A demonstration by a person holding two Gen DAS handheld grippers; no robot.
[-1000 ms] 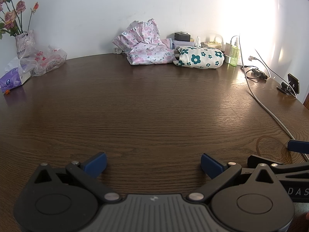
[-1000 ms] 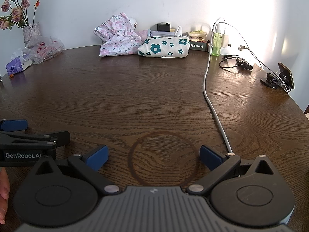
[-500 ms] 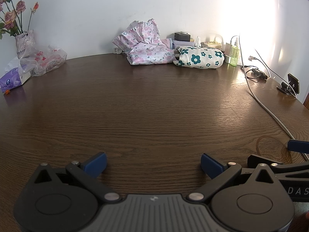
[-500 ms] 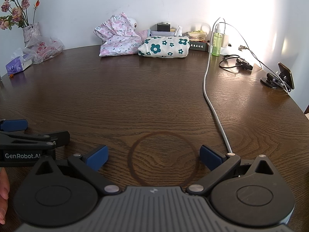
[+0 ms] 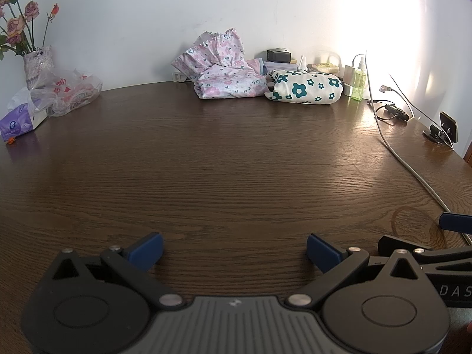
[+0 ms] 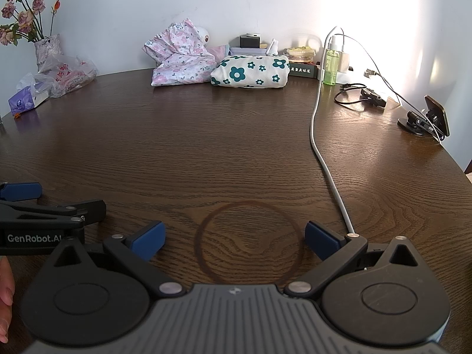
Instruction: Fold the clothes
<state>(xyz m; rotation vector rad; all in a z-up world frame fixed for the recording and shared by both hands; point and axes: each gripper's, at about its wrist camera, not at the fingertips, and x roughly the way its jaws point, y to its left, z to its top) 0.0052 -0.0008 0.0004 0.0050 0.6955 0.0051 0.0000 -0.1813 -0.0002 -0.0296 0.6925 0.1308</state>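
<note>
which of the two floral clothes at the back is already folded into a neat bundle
The white garment with teal flowers, right of the pair, is a compact bundle. The pink floral garment beside it is a crumpled heap.

dark wood table (image 5: 236,153) runs up to my plain white wall (image 5: 147,14), sun glare blasting the right side

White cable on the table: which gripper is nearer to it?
Right. The white cable runs down to the right gripper, ending by its right finger. The left gripper sits further left, beyond the right one.
</note>
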